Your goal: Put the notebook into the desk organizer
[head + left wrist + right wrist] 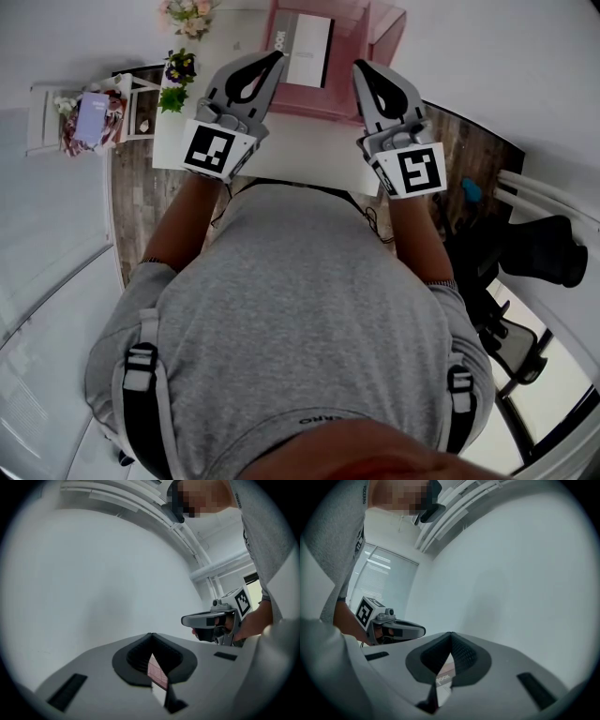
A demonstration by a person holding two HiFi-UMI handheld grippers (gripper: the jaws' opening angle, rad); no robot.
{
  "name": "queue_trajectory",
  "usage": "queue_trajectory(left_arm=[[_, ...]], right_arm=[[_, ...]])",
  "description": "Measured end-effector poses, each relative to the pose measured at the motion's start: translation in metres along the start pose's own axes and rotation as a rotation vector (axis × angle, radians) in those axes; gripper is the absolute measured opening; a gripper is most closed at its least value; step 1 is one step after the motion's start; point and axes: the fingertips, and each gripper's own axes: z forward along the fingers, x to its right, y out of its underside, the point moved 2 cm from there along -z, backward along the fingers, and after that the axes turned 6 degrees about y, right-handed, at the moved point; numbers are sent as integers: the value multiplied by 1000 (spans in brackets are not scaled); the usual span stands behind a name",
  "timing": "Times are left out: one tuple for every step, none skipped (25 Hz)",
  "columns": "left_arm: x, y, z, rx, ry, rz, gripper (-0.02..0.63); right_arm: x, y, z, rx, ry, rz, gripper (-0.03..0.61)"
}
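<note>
Notebook [305, 47], flat, grey-and-white cover, lying in boxy glossy pink organizer [386, 28] at white counter's [300, 155] far edge. Left tool [275, 58] and right tool [360, 67]: grey tapered jaws pressed together, gripping nothing.

it looks like an office or a study room. a white desk [309, 155] with a pink desk organizer [380, 37] and flower pots [176, 80] stands on wooden floor [141, 216], a black chair [536, 251] beside it
</note>
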Motion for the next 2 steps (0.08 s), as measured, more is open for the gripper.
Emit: queue_trajectory(left_arm=[[0, 0, 0, 2, 1, 0, 20], [-1, 1, -1, 3, 2, 0, 20]], right_arm=[[0, 0, 0, 0, 0, 0, 8], [0, 0, 1, -1, 1, -1, 8]])
